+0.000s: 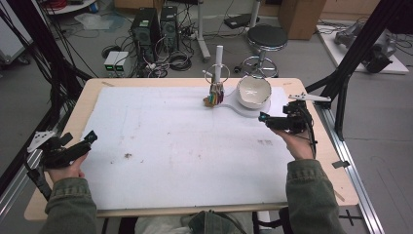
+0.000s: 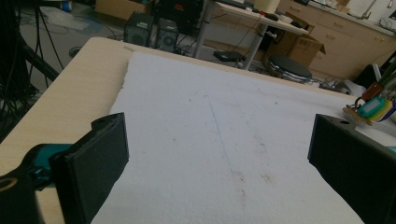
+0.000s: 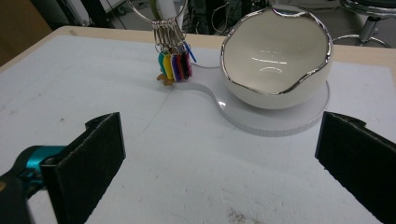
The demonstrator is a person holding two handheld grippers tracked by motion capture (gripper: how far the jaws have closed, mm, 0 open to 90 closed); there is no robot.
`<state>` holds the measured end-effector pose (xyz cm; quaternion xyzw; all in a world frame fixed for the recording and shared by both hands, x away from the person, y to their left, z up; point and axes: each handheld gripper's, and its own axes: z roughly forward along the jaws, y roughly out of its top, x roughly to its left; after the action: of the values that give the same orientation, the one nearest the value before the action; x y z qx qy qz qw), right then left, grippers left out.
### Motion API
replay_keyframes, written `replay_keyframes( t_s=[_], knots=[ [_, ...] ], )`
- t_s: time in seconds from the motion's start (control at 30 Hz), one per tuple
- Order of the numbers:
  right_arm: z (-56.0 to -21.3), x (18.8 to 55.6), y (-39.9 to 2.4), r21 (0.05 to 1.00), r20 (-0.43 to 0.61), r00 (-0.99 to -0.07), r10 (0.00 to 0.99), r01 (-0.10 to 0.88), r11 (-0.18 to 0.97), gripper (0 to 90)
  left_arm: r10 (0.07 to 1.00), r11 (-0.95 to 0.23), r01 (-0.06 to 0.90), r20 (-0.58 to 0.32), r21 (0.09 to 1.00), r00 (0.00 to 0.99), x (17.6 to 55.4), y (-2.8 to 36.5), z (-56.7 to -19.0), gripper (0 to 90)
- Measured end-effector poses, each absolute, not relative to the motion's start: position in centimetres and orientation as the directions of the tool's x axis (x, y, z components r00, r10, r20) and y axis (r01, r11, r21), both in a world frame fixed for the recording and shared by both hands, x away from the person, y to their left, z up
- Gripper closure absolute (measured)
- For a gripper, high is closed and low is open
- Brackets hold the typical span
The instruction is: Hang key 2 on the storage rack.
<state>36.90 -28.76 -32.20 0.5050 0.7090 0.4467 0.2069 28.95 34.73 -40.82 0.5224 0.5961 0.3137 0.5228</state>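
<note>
The right gripper (image 1: 265, 118), held in the person's right hand (image 1: 298, 144) near the table's right edge, has its two black jaws spread wide with nothing between them; in the right gripper view those jaws stand far apart at the bottom corners, and they point toward a white bowl (image 3: 276, 60) with a wavy silver rim that lies just ahead, apart from the jaws. The bowl sits tilted, its opening turned toward the gripper, on the round end of a flat white base (image 3: 280, 122). On the narrower end of that base, left of the bowl in this view, a bunch of coloured key tags (image 3: 174, 65) hangs from metal rings on a ring holder (image 1: 220, 73) fixed to an upright white post (image 1: 219, 54); the tags hang down to just above the base and beside the bowl without touching it. In the high view, bowl and tags stand at the far middle of the table (image 1: 78, 114), on a white mat (image 1: 185, 156) that covers most of its wooden top. The left gripper (image 1: 90, 138), held in the left hand (image 1: 65, 170) at the near left edge, is also wide open and empty, well apart from the bowl, its jaws hovering over the mat's left side
</note>
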Motion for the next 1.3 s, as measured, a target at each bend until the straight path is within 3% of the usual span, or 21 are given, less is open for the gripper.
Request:
replay_keyframes(
  t_s=[0.8,1.3],
  knots=[
    [-37.8,33.8,-30.0,0.853,0.112,-0.301,0.947,0.517,0.063,0.5,0.957,0.240,0.301,-0.278,0.923,0.088,28.9,34.7,-40.9,5.6],
    [-39.7,32.4,-30.1,0.877,0.092,-0.288,0.953,0.476,0.059,0.5,0.957,0.235,0.312,-0.275,0.921,0.090,28.9,34.7,-41.0,5.6]
  ],
)
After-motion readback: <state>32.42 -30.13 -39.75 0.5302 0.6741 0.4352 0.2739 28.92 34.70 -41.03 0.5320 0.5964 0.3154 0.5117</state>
